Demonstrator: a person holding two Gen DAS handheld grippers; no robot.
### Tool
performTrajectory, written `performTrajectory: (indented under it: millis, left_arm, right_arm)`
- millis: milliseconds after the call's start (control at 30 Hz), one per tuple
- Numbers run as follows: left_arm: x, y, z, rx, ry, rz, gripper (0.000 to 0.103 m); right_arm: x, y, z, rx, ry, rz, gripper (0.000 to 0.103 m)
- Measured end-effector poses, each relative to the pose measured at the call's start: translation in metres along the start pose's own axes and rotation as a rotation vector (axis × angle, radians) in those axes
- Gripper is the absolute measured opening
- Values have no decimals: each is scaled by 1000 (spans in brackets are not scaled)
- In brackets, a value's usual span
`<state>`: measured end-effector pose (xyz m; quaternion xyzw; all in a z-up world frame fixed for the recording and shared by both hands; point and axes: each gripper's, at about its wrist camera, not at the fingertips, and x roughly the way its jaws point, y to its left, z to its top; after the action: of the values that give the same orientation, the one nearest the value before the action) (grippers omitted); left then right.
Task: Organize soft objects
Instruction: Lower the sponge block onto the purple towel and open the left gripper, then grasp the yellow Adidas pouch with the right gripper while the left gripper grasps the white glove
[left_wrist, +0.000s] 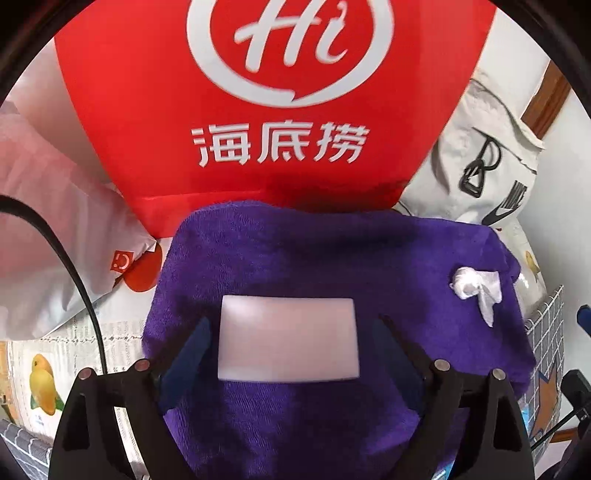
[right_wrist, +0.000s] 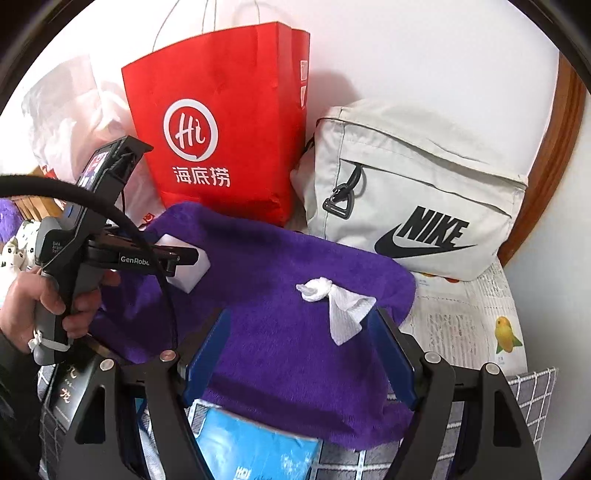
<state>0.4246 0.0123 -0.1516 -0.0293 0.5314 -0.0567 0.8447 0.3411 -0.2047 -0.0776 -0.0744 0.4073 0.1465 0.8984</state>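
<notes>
A purple plush towel (left_wrist: 295, 258) (right_wrist: 280, 295) lies spread on the table. A white sponge block (left_wrist: 288, 339) (right_wrist: 188, 266) rests on it. My left gripper (left_wrist: 295, 325) is open, its fingers on either side of the block without squeezing it; it also shows in the right wrist view (right_wrist: 181, 258). A knotted white tissue (left_wrist: 476, 288) (right_wrist: 336, 302) lies on the towel's right part. My right gripper (right_wrist: 299, 325) is open and empty, hovering over the towel just in front of the tissue.
A red paper bag (left_wrist: 258, 110) (right_wrist: 221, 129) stands behind the towel. A grey Nike bag (right_wrist: 413, 192) (left_wrist: 487, 162) sits at the back right, a white plastic bag (left_wrist: 55, 240) at the left. A blue packet (right_wrist: 255, 446) lies near my right gripper. Newspaper (right_wrist: 465, 317) covers the table.
</notes>
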Motion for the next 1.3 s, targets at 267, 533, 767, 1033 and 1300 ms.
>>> performTrajectory:
  millis: [267, 533, 767, 1033, 1300]
  left_arm:
    - [-44, -8, -13, -8, -52, -5, 91]
    - [-127, 15, -70, -25, -162, -28, 91]
    - [-185, 25, -135, -55, -222, -10, 91]
    - [-206, 29, -198, -105, -217, -21, 91]
    - [-211, 35, -245, -139, -191, -14, 91]
  right_arm:
    - [-32, 13, -16, 16, -16, 23, 77]
    - [-84, 43, -48, -3, -57, 30, 77]
    - [-153, 84, -76, -43, -140, 93, 82]
    - [-209, 103, -117, -32, -201, 137, 85]
    - [-183, 86, -174, 32, -76, 144, 85]
